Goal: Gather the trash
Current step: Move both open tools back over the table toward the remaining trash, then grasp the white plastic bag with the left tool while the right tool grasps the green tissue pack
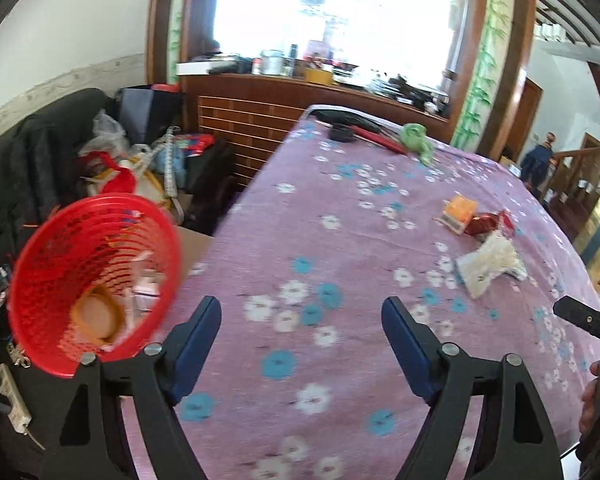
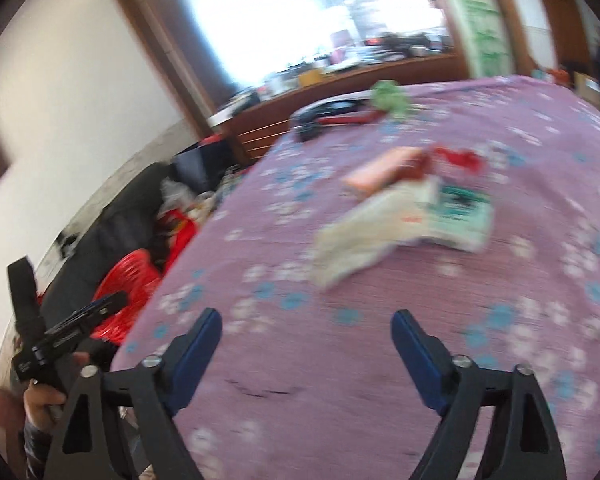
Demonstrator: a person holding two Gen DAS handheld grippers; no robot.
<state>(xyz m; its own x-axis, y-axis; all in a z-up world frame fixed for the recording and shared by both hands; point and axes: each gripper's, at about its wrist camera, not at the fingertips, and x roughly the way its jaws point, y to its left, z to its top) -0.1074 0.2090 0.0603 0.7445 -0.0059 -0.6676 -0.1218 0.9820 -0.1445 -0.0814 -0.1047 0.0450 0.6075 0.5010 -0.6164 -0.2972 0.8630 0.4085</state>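
Observation:
A red mesh waste basket (image 1: pixel 94 280) stands off the table's left edge with scraps and an orange lid inside. My left gripper (image 1: pixel 302 314) is open over the purple flowered tablecloth (image 1: pixel 300 216), nothing between its blue pads. To the right lie an orange packet (image 1: pixel 458 212), a red wrapper (image 1: pixel 490 222) and a white plastic bag (image 1: pixel 490 264). My right gripper (image 2: pixel 306 326) is open and empty, short of the white bag (image 2: pixel 364 236), the orange packet (image 2: pixel 384 170), the red wrapper (image 2: pixel 456 160) and a teal-printed pack (image 2: pixel 460 216). This view is blurred.
A green crumpled bag (image 1: pixel 416 140), a red stick and black items (image 1: pixel 344 130) lie at the table's far end. A dark sofa piled with bags (image 1: pixel 112 160) stands left, with a power strip (image 1: pixel 14 398) below. A wooden counter (image 1: pixel 284 92) is behind. A person (image 1: pixel 538 160) stands far right.

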